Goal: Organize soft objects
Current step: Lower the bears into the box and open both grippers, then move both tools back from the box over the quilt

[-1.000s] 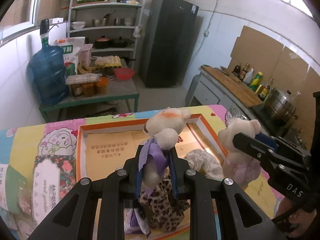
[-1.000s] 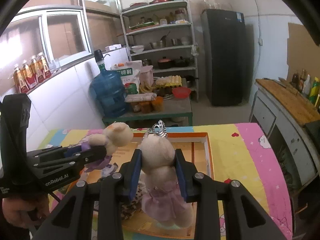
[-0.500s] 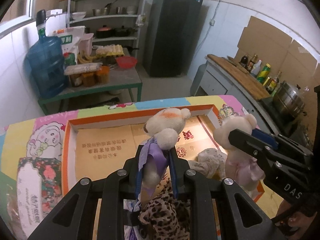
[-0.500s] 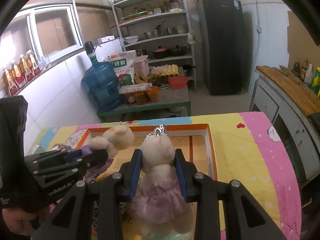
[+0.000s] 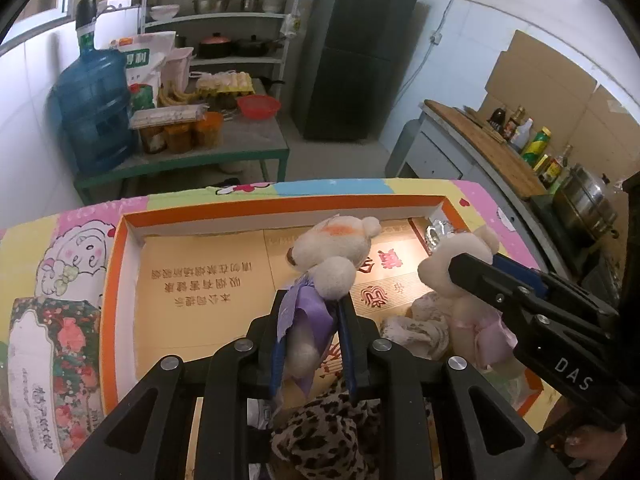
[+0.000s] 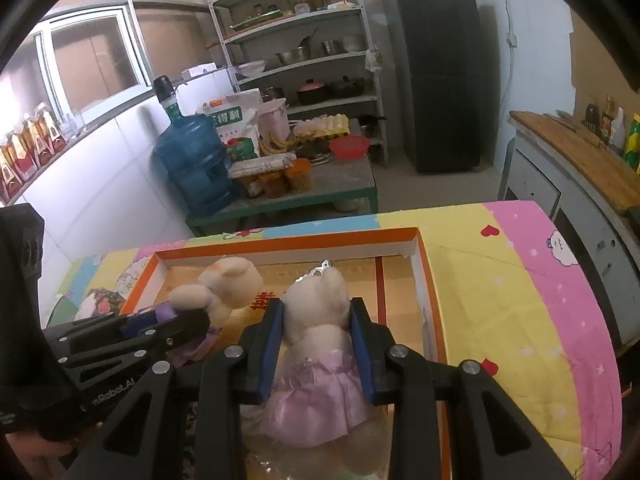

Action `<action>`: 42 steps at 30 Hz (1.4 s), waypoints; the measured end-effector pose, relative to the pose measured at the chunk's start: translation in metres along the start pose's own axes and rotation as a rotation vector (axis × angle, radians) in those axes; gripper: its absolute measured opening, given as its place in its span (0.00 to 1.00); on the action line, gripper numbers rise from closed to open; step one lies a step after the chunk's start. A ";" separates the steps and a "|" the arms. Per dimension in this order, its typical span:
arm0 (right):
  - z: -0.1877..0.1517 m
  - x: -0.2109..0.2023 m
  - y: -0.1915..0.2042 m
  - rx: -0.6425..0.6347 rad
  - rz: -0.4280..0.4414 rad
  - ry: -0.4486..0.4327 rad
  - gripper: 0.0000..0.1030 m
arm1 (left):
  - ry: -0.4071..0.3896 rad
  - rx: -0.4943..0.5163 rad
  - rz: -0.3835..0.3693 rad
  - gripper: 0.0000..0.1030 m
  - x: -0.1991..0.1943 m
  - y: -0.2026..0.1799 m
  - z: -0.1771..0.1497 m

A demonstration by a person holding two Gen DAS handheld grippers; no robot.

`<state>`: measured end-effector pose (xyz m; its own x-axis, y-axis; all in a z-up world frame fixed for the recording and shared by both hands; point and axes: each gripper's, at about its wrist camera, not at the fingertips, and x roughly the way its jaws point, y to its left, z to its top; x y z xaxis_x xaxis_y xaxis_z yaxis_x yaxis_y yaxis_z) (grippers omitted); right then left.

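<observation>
My left gripper (image 5: pixel 312 300) is shut on a cream plush bear in a purple dress (image 5: pixel 332 256), held above the orange-rimmed cardboard box (image 5: pixel 240 210). That bear (image 6: pixel 230 284) also shows in the right wrist view, with the left gripper (image 6: pixel 192 320) on it. My right gripper (image 6: pixel 318 310) is shut on a second cream bear in a pink dress (image 6: pixel 316 304) with a small silver crown (image 6: pixel 316 270), also above the box (image 6: pixel 424 264). From the left wrist view, this pink-dressed bear (image 5: pixel 468 312) and the right gripper (image 5: pixel 464 268) sit at right.
A leopard-print soft toy (image 5: pixel 332 436) and a pale mottled cloth (image 5: pixel 416 330) lie in the box's near part. The box rests on a colourful cartoon sheet (image 6: pixel 520 280). Beyond stand a green table (image 6: pixel 320 196) with a water jug (image 6: pixel 196 164), shelves, a black fridge (image 6: pixel 436 72) and a counter at right.
Both grippers have come down and forward over the box with their bears still held. The box's floor now fills more of each view.
</observation>
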<state>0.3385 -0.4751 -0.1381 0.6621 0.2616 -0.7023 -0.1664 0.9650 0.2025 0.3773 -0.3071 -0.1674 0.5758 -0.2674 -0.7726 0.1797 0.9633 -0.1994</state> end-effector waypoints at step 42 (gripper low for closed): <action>-0.004 -0.027 0.008 0.031 -0.060 -0.053 0.60 | -0.049 -0.012 -0.053 0.62 -0.038 0.014 -0.002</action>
<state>0.3161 -0.4740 -0.1199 0.7081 0.2009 -0.6769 -0.1028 0.9778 0.1826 0.3570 -0.2831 -0.1421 0.6038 -0.3186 -0.7306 0.2019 0.9479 -0.2465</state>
